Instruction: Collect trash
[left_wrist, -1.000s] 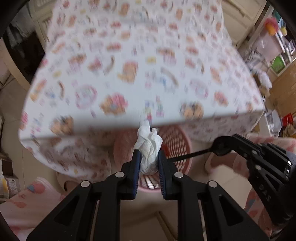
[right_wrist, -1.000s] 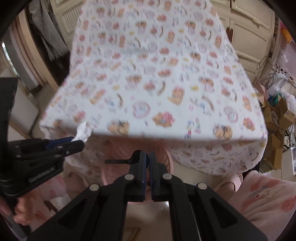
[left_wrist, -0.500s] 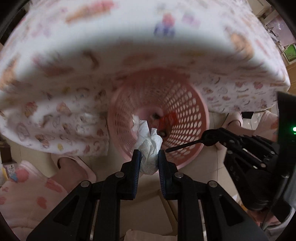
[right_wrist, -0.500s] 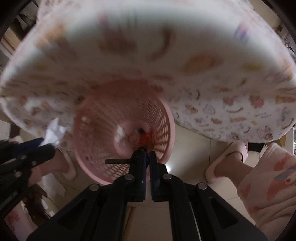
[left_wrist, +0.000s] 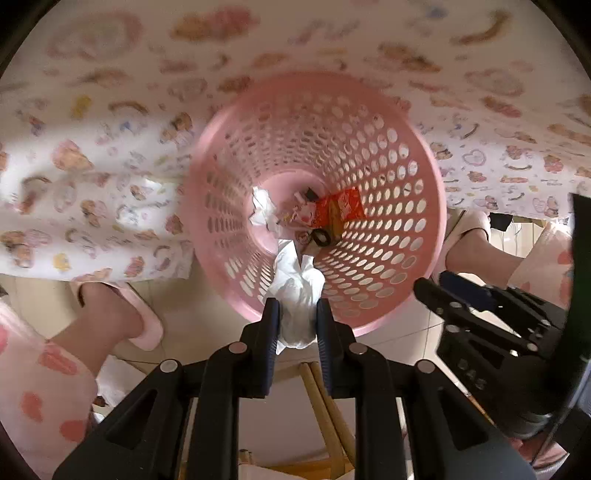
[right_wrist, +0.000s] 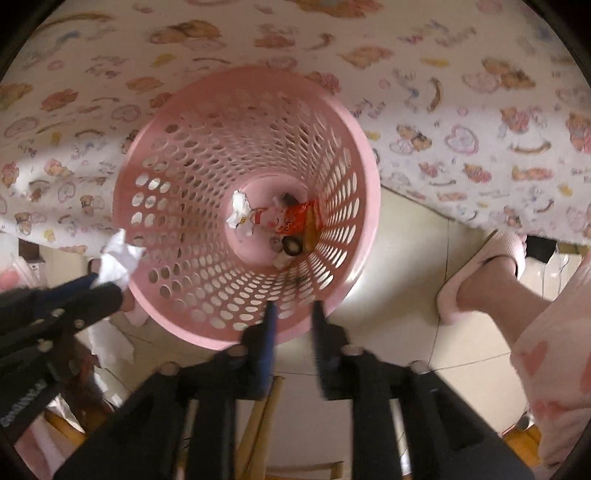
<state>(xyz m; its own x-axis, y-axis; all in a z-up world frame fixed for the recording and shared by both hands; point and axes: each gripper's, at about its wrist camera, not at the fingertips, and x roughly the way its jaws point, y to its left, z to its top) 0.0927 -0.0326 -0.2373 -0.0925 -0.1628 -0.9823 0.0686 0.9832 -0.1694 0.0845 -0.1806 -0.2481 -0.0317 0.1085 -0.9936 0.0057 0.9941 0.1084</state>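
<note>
Left tongs (left_wrist: 297, 317) pinch tissue (left_wrist: 297, 295); right tongs (right_wrist: 291, 321) parted

Soft daylight, motion blur throughout, fisheye edges dark

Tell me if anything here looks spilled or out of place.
Nothing looks spilled. Earlier trash lies at the bottom of the pink basket. The left tool holds a crumpled tissue over the rim; the right tool is open and empty.
</note>
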